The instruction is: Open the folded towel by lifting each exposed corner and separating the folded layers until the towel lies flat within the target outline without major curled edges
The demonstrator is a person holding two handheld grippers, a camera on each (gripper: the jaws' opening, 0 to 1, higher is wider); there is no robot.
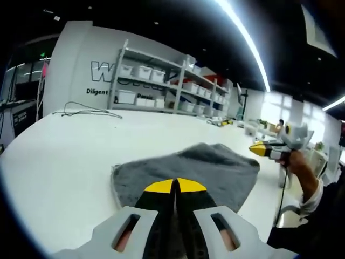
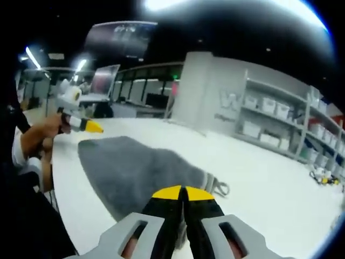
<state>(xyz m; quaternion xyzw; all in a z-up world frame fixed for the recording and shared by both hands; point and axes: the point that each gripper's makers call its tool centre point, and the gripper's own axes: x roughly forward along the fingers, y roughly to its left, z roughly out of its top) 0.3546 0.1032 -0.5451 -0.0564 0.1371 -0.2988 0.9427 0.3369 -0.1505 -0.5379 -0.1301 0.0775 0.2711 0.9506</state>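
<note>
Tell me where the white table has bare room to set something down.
Bare white table runs between the grey fluffy towel and the black cable. In the right gripper view, it is bare beyond the towel's far edge. Both grippers crowd the towel.

1. Wide bare stretches of white table (image 1: 59, 162) are seen left of the grey towel (image 1: 188, 172); nothing is placed there to block a pass.
2. A dark cable (image 1: 89, 111) is laid near the far edge, well apart from the towel.
3. Shelving with white bins (image 1: 161, 89) is set beyond the table, off the work surface.
4. The right gripper (image 1: 257, 149), jaws together, is held just past the towel's right edge, with a hand (image 1: 299, 164) behind it.
5. In the right gripper view, open table (image 2: 269, 183) is offered right of the towel (image 2: 135, 172); small clutter (image 2: 323, 175) is parked at the far right.
6. The left gripper (image 2: 96, 127) is held at the towel's far left corner.
</note>
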